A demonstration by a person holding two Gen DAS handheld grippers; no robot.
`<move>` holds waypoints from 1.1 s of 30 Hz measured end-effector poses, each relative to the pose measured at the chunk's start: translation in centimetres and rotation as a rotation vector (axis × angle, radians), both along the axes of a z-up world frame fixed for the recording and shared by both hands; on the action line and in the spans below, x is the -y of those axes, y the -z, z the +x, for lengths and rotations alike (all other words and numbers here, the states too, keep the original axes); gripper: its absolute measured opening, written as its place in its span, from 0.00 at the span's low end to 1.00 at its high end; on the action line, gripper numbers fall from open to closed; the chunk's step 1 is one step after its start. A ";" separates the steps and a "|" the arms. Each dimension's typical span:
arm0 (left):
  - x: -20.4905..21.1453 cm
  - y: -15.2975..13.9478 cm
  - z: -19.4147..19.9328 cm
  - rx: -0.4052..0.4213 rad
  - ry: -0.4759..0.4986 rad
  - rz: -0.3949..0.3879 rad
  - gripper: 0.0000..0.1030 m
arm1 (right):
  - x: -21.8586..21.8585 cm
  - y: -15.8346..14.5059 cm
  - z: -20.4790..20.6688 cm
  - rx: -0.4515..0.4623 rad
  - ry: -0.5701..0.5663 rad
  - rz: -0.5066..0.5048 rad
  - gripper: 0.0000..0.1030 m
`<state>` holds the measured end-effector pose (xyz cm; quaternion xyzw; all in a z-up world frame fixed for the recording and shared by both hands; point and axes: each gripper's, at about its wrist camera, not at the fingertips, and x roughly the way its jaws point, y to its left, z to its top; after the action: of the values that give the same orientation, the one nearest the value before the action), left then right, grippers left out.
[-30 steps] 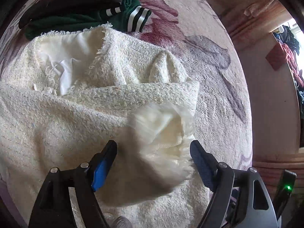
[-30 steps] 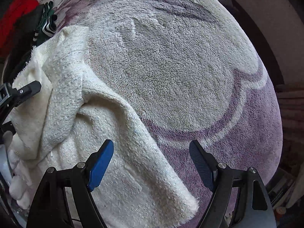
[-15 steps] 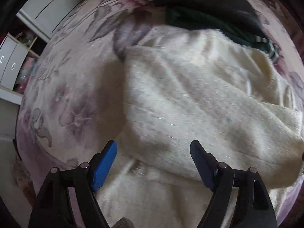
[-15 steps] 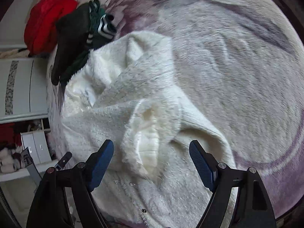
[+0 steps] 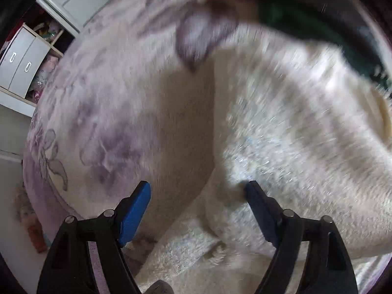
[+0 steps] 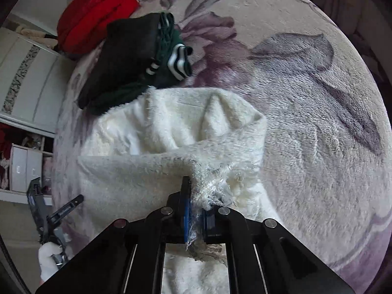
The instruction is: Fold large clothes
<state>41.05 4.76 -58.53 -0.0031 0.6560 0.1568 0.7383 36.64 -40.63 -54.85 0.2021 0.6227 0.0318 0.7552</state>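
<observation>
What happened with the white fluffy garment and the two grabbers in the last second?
The right gripper, open a second ago, has shut on the frayed edge of the cream garment. The left gripper swung to the garment's other edge; its jaws are opening, gripping nothing. The dark green clothes and red garment stayed put.

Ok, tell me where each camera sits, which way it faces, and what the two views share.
Left wrist: on the left gripper, facing steeply down at the cream garment edge on the floral blanket; jaws opening, nothing pinched.
Right wrist: on the right gripper, facing down; jaws shut on the garment's frayed edge. The left gripper and a white-gloved hand show at lower left.
Shared: garment, blanket, dark green clothes.
</observation>
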 end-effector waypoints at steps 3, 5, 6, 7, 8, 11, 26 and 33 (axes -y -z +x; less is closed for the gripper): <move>-0.5 -0.1 0.0 -0.012 -0.020 -0.039 0.79 | 0.6 5.4 0.1 -0.274 -0.064 -0.085 0.12; -0.2 -1.4 -0.1 0.001 -0.001 -0.018 0.79 | 1.2 5.0 -0.5 -0.298 -0.012 -0.055 0.22; -0.1 -2.4 -0.2 0.019 0.004 -0.003 0.79 | 1.3 3.6 -0.5 -0.277 0.010 -0.084 0.35; 0.2 -3.2 -0.1 0.035 0.011 0.024 0.79 | 1.5 2.1 -0.6 -0.247 0.027 -0.120 0.40; 0.4 -4.0 0.1 0.054 0.020 0.058 0.79 | 1.5 0.3 -0.6 -0.207 0.056 -0.153 0.41; 1.4 -5.6 1.5 0.119 0.051 0.197 0.79 | 0.2 -3.6 0.6 -0.090 0.103 -0.032 0.52; -0.4 -0.9 5.9 0.017 0.058 0.210 0.79 | -25.8 12.2 14.2 -0.344 -0.399 0.139 0.19; -1.0 -2.2 5.5 0.055 0.062 0.195 0.79 | -27.4 7.2 14.6 -0.153 -0.302 0.022 0.07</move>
<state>46.56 5.73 -56.38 0.0845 0.6171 0.1970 0.7571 51.24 -13.20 -62.04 0.1164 0.7015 0.1365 0.6898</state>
